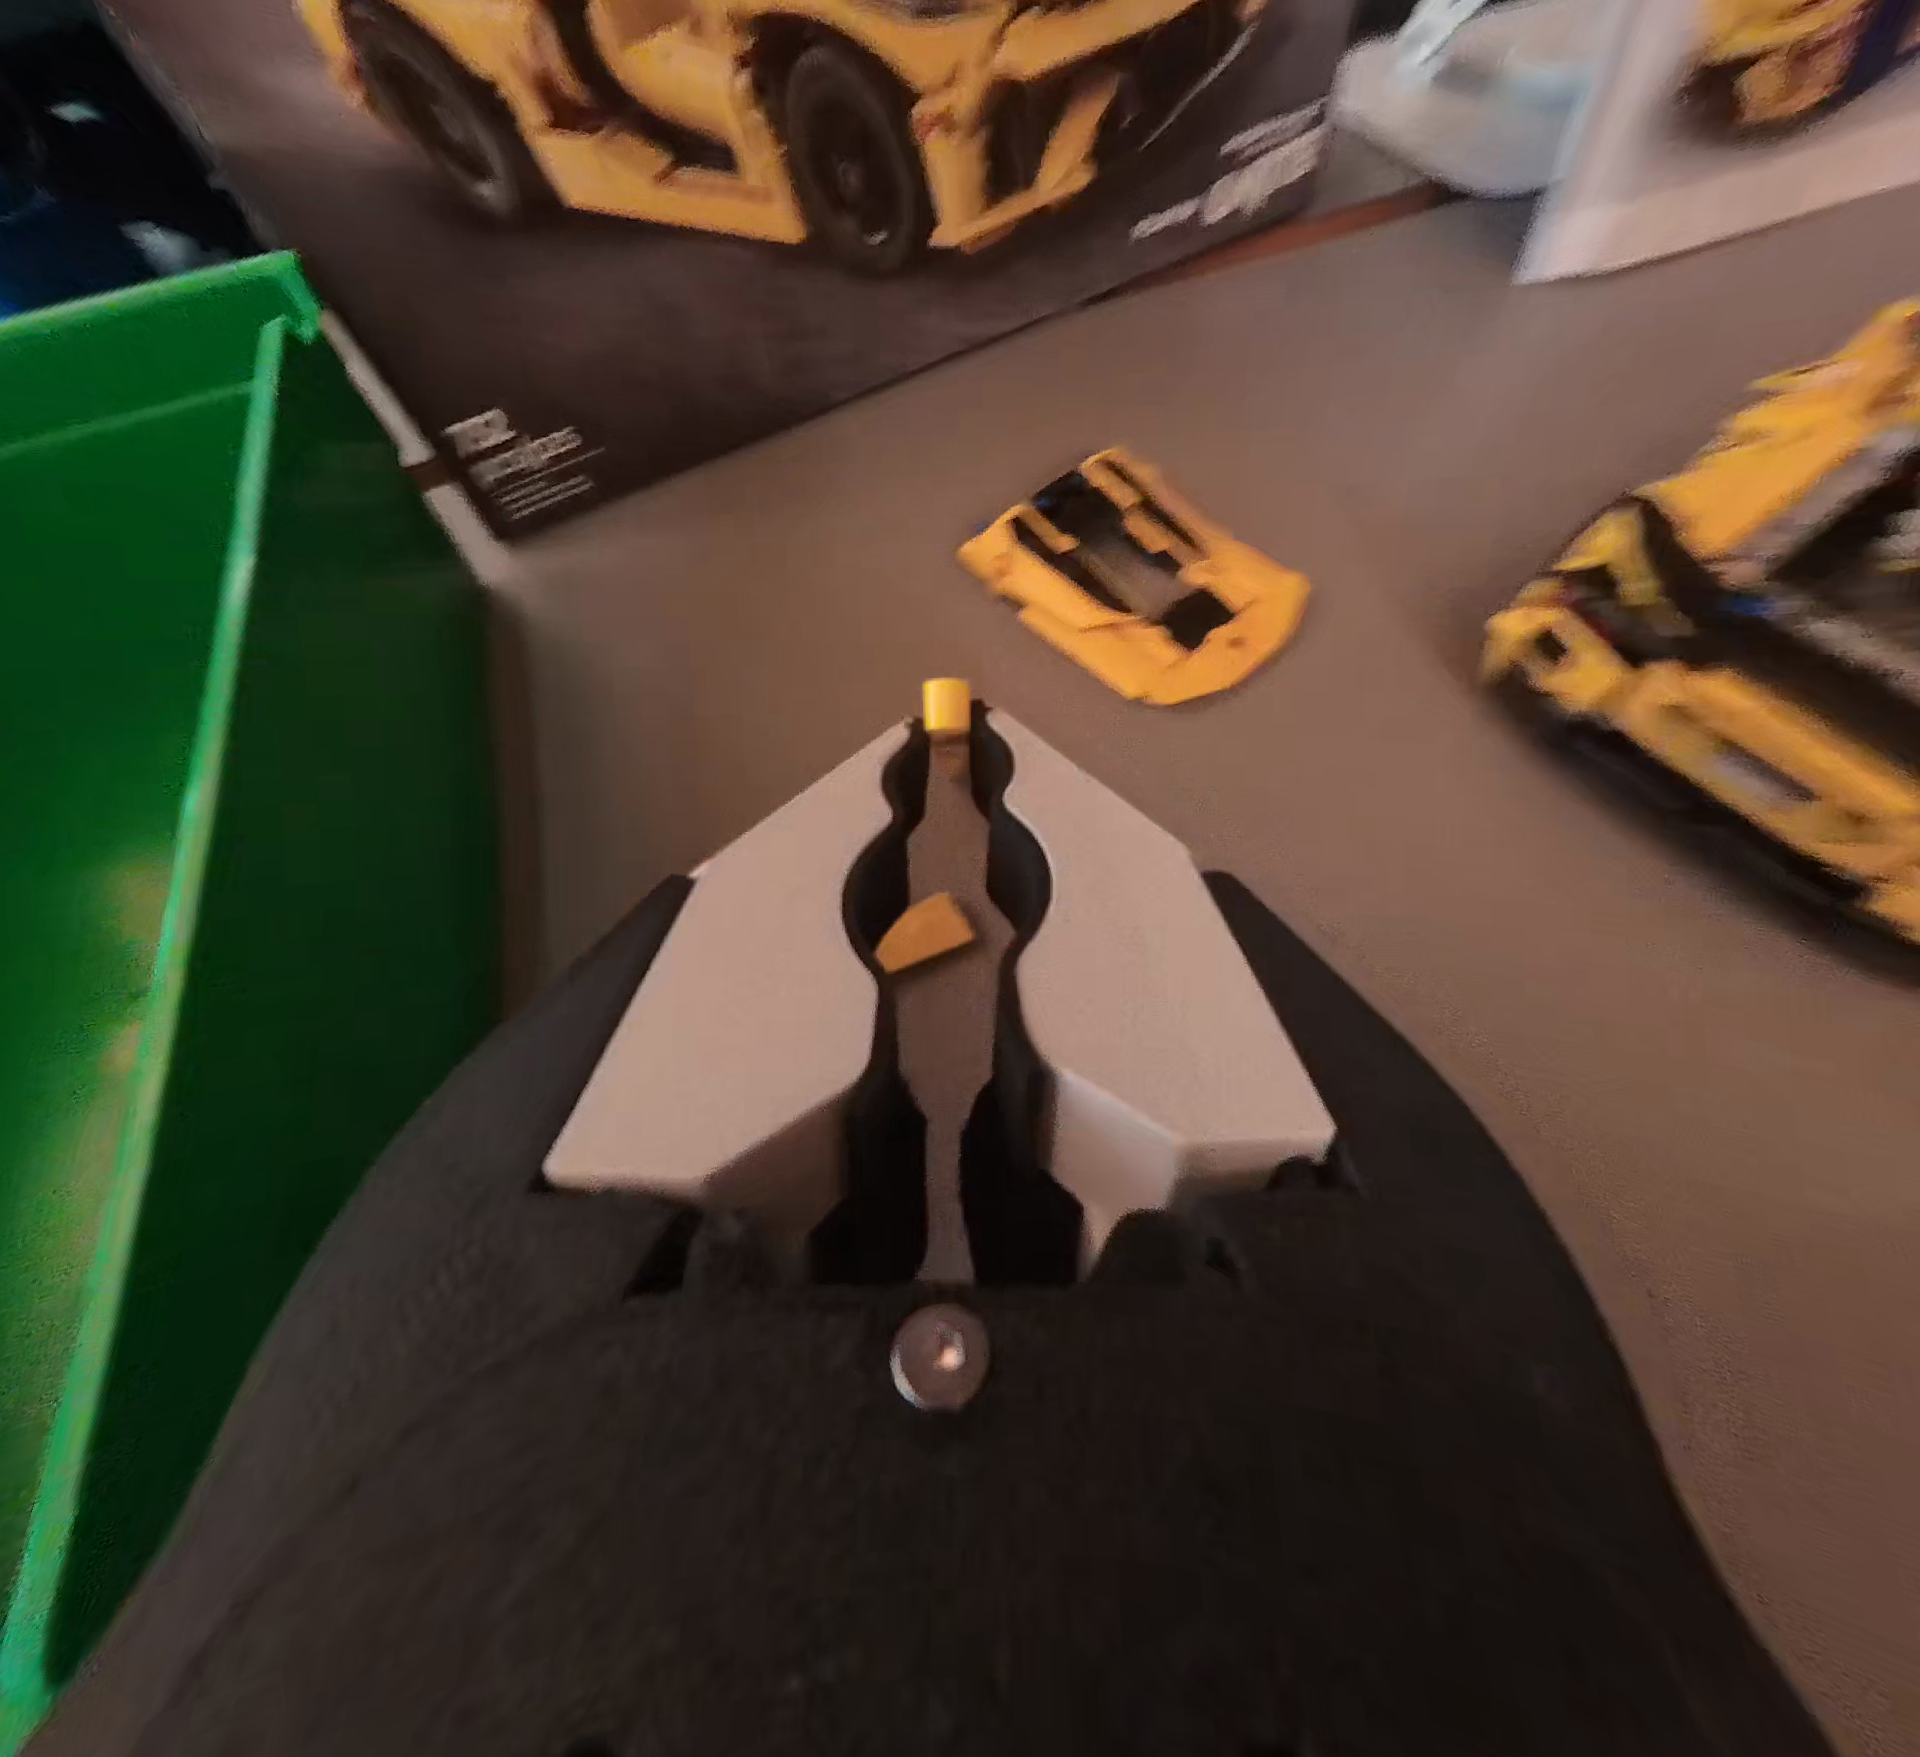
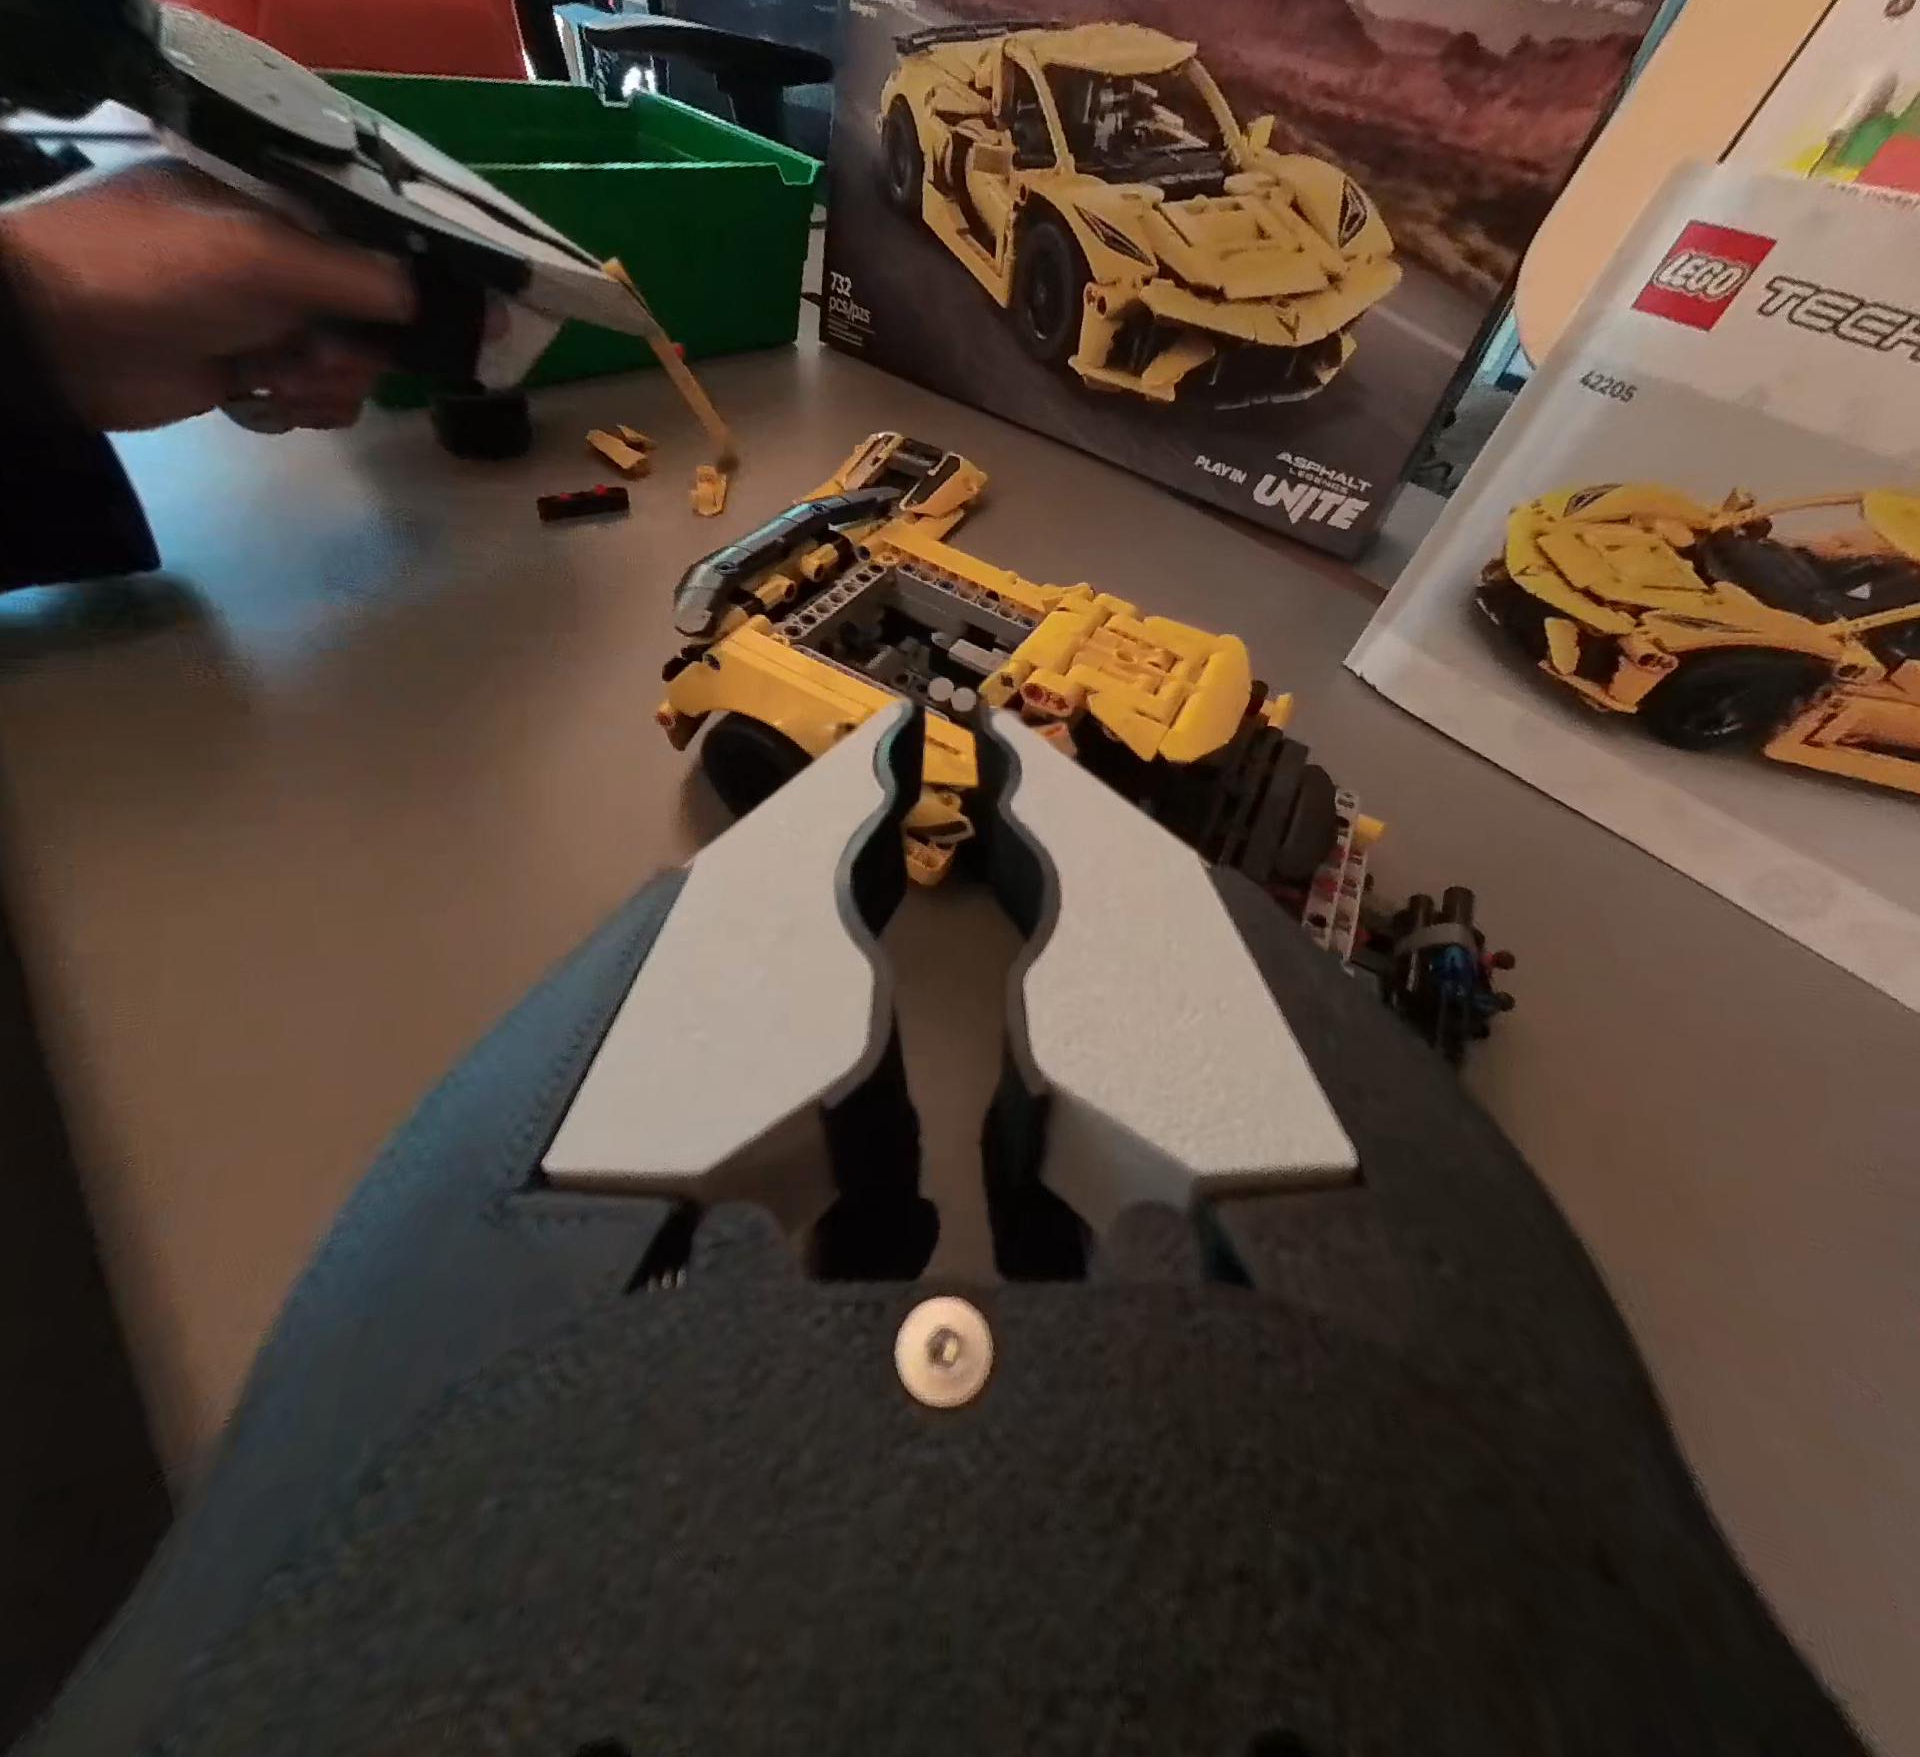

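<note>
My left hand-held gripper (image 1: 943, 731) is pinched tight on a thin yellow plastic strip (image 1: 945, 706); only its blunt end pokes past the grey, matte fingertips in the left wrist view. From the right wrist view the same strip (image 2: 681, 367) hangs long and slender from those tips, its lower end at or just above the smooth grey surface (image 2: 416, 720); I cannot tell whether it touches. Beside the left hand-held gripper stands a glossy green plastic bin (image 1: 156, 668), cut off at the frame edge. Ahead lies a flat yellow panel piece (image 1: 1138, 580), blurred.

My right hand-held gripper (image 2: 945, 720) is slightly parted, holding nothing, its wavy-edged grey fingers hovering just over a half-built yellow brick car (image 2: 1039, 658) with exposed grey beams; the fingers hide part of its side. Behind stands a printed cardboard box (image 2: 1247, 149), and to the right a paper booklet (image 2: 1662, 564), cropped. Small loose yellow bits (image 2: 620, 448) and a black tyre (image 2: 481, 422) lie near the bin.
</note>
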Action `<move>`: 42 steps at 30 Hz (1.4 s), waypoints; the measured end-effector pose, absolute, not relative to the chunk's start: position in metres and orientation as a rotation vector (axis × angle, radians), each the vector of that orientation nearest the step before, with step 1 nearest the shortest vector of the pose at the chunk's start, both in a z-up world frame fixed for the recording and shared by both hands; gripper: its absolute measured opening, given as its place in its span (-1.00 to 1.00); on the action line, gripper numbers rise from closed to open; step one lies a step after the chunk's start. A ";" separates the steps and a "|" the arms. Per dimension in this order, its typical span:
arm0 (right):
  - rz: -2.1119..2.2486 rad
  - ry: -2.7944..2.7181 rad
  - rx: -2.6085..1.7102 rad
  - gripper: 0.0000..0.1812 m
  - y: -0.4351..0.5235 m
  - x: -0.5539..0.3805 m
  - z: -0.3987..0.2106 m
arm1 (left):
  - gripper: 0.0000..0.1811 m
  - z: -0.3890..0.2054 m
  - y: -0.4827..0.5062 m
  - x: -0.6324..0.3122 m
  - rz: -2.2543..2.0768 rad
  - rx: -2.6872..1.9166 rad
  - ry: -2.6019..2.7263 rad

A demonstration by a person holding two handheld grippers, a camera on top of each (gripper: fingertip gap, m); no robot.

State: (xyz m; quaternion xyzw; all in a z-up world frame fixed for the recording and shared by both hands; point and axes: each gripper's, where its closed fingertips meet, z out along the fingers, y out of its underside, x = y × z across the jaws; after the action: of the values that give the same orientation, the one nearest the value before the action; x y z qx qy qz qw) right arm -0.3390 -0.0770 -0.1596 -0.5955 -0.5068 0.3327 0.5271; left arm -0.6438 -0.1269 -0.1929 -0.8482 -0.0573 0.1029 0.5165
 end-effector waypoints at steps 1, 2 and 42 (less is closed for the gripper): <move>0.794 -1.214 -1.434 -0.91 -0.076 -0.339 -0.162 | -0.92 -0.197 -0.127 -0.652 0.319 -2.044 -0.160; 0.795 -1.213 -1.442 -0.91 -0.075 -0.339 -0.163 | -0.93 -0.202 -0.127 -0.656 0.352 -2.053 -0.174; 0.382 -1.437 -1.681 -0.74 -0.015 -0.293 -0.227 | -0.45 -0.217 -0.069 -0.388 0.168 -2.198 0.800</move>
State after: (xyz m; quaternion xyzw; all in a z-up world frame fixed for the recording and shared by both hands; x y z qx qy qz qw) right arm -0.2933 -0.0152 -0.2265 -0.6748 -0.5770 0.1535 0.4338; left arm -0.3877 -0.0695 -0.2174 -0.8639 0.3143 0.0659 0.3880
